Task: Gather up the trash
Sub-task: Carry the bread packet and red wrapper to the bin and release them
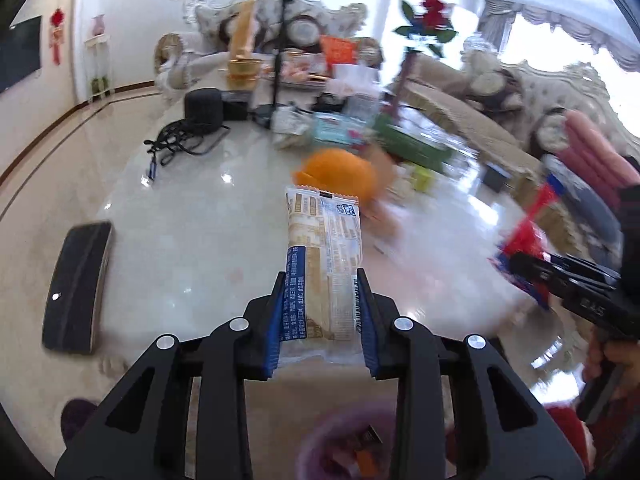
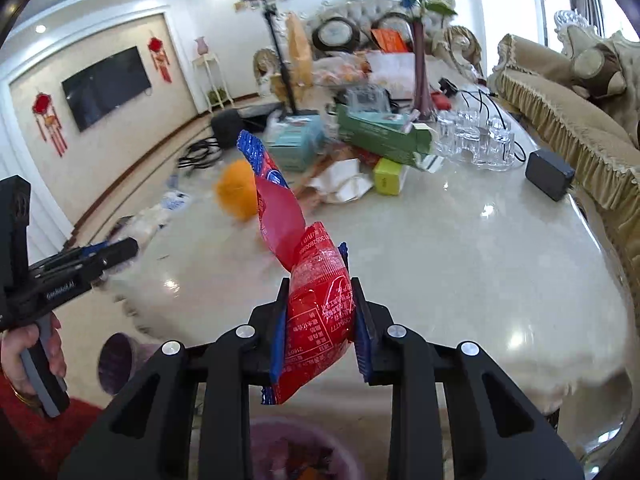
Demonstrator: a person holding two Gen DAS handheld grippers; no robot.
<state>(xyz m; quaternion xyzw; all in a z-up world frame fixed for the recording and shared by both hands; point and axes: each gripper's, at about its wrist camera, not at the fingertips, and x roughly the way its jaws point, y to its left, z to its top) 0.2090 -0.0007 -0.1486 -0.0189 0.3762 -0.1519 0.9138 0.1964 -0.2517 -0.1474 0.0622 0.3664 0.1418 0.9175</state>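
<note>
My left gripper (image 1: 322, 280) is shut on a white and tan snack wrapper (image 1: 324, 248), held above the near edge of the marble table (image 1: 192, 208). My right gripper (image 2: 318, 286) is shut on a red snack wrapper (image 2: 316, 292) that sticks up and forward. A purple trash bin (image 2: 304, 452) with wrappers inside sits on the floor below both grippers; it also shows in the left wrist view (image 1: 344, 440). The right gripper shows in the left wrist view (image 1: 516, 260) with the red wrapper (image 1: 528, 232). The left gripper shows in the right wrist view (image 2: 120, 248).
An orange (image 2: 236, 192) lies mid-table, also in the left wrist view (image 1: 340, 172). Behind it are boxes (image 2: 380, 132), paper scraps (image 2: 344, 184), glasses (image 2: 476, 140), a vase of roses (image 2: 422, 72) and a black adapter (image 2: 548, 172). A black phone (image 1: 78, 284) lies left. A sofa (image 2: 572, 116) lines the right.
</note>
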